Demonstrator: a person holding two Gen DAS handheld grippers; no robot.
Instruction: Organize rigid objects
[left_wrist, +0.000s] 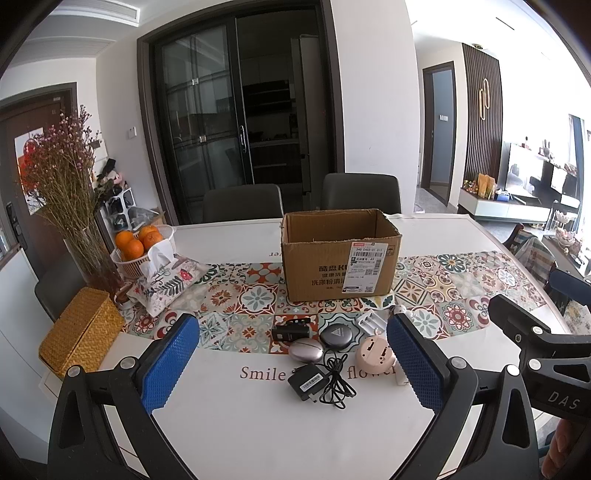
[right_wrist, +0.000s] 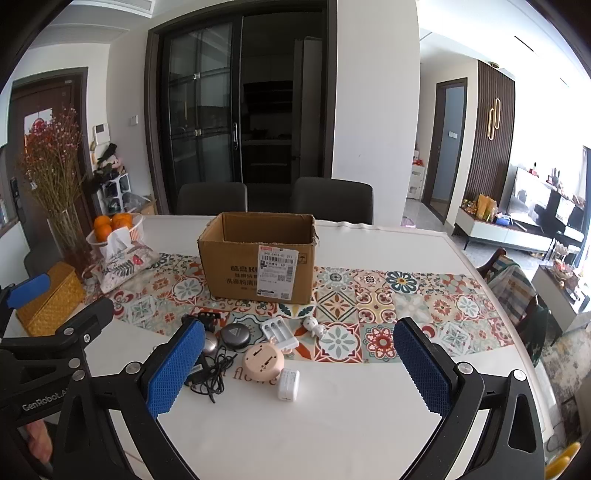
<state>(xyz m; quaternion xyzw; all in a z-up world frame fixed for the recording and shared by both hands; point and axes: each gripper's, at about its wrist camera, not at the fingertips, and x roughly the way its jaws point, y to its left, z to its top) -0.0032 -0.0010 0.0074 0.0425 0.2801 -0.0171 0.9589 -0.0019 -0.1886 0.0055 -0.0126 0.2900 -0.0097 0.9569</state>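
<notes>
An open cardboard box (left_wrist: 338, 254) stands on the patterned table runner; it also shows in the right wrist view (right_wrist: 258, 254). In front of it lie small items: a black charger with cable (left_wrist: 310, 380), a silver oval case (left_wrist: 304, 350), a black round case (left_wrist: 336, 334), a pink round device (left_wrist: 375, 352) (right_wrist: 262, 360), a white battery holder (right_wrist: 279, 332), a white plug adapter (right_wrist: 288, 384) and a small white figurine (right_wrist: 314, 326). My left gripper (left_wrist: 291, 365) is open above the near table edge. My right gripper (right_wrist: 299, 363) is open and empty beside it.
At the left stand a woven yellow box (left_wrist: 79, 338), a patterned tissue pouch (left_wrist: 166, 280), a white basket of oranges (left_wrist: 142, 247) and a glass vase of dried flowers (left_wrist: 70, 192). Two dark chairs (left_wrist: 360, 192) stand behind the table.
</notes>
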